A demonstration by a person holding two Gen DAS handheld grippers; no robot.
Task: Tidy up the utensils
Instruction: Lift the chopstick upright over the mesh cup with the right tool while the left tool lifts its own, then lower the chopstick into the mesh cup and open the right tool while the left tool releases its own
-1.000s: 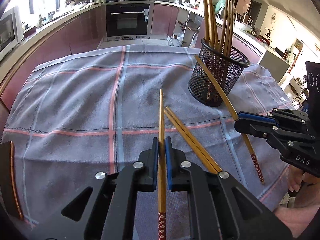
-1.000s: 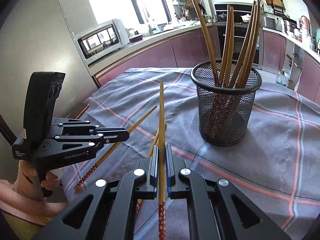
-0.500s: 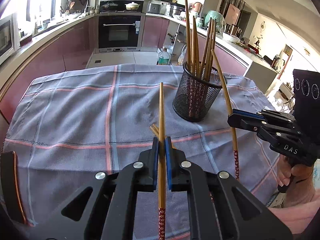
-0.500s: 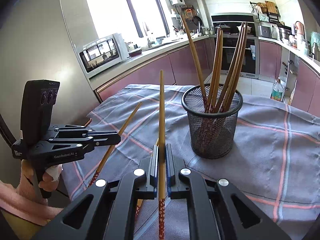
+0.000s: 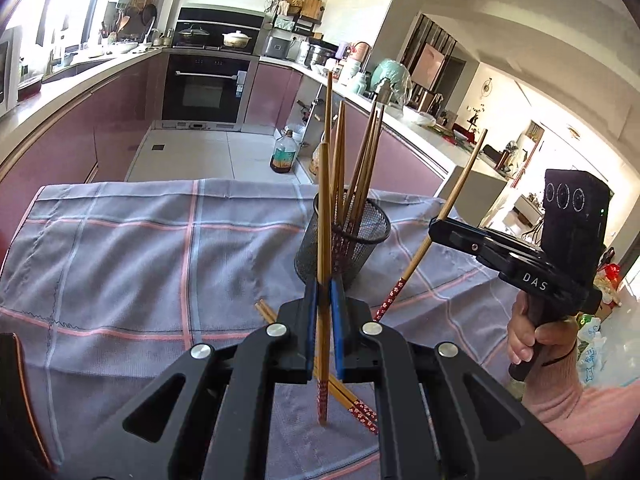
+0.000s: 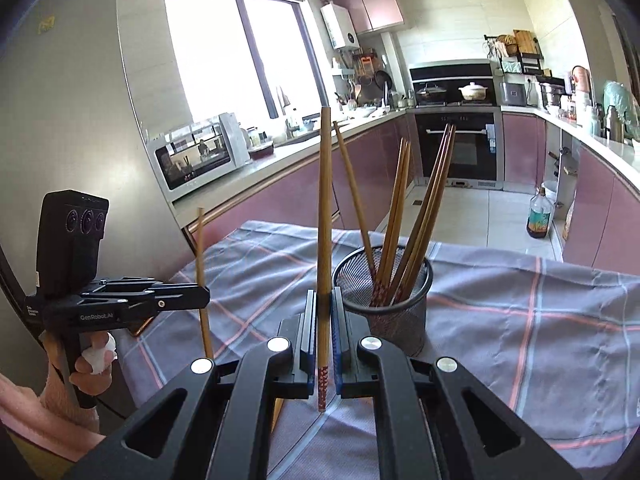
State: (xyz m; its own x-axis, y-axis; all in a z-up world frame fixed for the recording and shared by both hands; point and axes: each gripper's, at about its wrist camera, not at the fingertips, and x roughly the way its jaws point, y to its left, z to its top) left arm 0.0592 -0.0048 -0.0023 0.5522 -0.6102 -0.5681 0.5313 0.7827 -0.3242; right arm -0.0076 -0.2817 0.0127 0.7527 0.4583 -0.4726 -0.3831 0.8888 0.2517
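Observation:
A black mesh cup (image 5: 343, 240) (image 6: 394, 312) stands on the checked cloth with several wooden chopsticks upright in it. My left gripper (image 5: 324, 292) is shut on one chopstick (image 5: 323, 208), held upright just before the cup. My right gripper (image 6: 324, 304) is shut on another chopstick (image 6: 324, 200), also upright, left of the cup. Each gripper shows in the other's view: right (image 5: 436, 229), left (image 6: 204, 295). Two chopsticks (image 5: 352, 402) lie on the cloth under the left gripper.
The table carries a grey cloth with pink lines (image 5: 140, 256). A dark tray edge (image 5: 16, 392) sits at the near left. Kitchen counters, an oven (image 5: 208, 88) and a bottle on the floor (image 5: 283, 156) lie beyond the table.
Both grippers have lifted their chopsticks off the cloth and tilted them from flat to upright. Both have risen, so the cup now sits lower and nearer in both views.

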